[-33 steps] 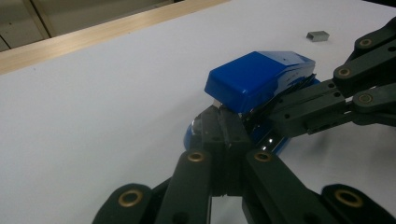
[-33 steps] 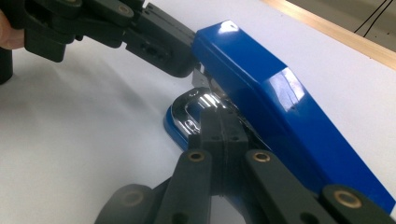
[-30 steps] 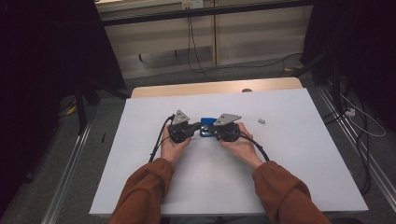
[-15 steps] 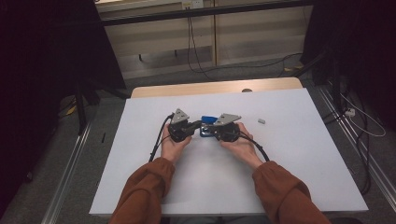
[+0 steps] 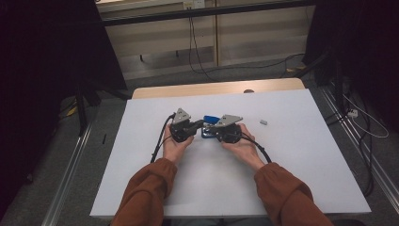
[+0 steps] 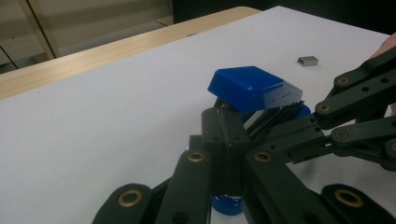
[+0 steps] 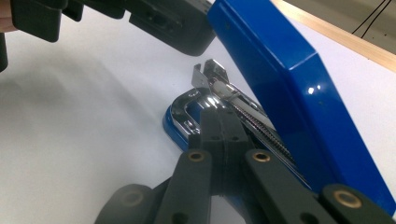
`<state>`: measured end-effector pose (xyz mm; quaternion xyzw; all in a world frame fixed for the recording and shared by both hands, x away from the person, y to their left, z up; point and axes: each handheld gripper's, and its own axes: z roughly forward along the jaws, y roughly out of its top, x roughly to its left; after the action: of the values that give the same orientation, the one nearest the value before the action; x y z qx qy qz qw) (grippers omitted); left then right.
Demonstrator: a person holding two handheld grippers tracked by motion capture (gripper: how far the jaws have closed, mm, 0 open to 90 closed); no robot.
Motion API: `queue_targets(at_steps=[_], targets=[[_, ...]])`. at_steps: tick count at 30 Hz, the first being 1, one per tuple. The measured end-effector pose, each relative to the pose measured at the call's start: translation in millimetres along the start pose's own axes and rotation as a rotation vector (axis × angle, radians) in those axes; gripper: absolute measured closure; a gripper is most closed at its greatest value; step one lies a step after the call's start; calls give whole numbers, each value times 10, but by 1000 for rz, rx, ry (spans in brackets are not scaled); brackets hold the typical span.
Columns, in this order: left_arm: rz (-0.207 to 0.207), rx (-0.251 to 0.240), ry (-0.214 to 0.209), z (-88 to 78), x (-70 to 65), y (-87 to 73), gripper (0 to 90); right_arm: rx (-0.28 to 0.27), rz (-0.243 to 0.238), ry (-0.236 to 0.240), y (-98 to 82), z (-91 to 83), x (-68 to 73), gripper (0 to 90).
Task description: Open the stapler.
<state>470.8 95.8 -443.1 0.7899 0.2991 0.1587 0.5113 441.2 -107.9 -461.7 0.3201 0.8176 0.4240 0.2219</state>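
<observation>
Stapler: a blue stapler [image 5: 210,120] is seen near the middle of the tabletop [image 5: 291,155], between the two grippers. Its blue lid [image 6: 247,87] is lifted up and open, and the shiny metal rail [image 7: 243,108] under it is laid bare.

Left gripper: the left gripper [image 5: 199,125] is held in the left hand [image 5: 175,145]. Its jaws are pressed together, right against the stapler's metal part under the lid. Whether something is pinched cannot be told.

Right gripper: the right gripper [image 5: 210,129] is held in the right hand [image 5: 241,145]. Its jaws are pressed together too, and they are set against the shiny rail. A real pinch cannot be told.

Small piece: a little grey metal piece [image 5: 263,122] is seen lying to the right of the stapler, well apart from it.

Edges: the white sheet is stopped short of the far side, where a strip of bare wood [image 5: 216,88] is seen.

Open room: wide bare white space is left on both sides and in front of the hands.
</observation>
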Motion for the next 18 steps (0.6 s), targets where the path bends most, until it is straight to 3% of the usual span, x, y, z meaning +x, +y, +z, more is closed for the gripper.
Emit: queue_targets(at_steps=[18], targets=[[-13, -29, -3, 12, -14, 60, 900, 1, -5, -3, 2, 3, 4, 900]])
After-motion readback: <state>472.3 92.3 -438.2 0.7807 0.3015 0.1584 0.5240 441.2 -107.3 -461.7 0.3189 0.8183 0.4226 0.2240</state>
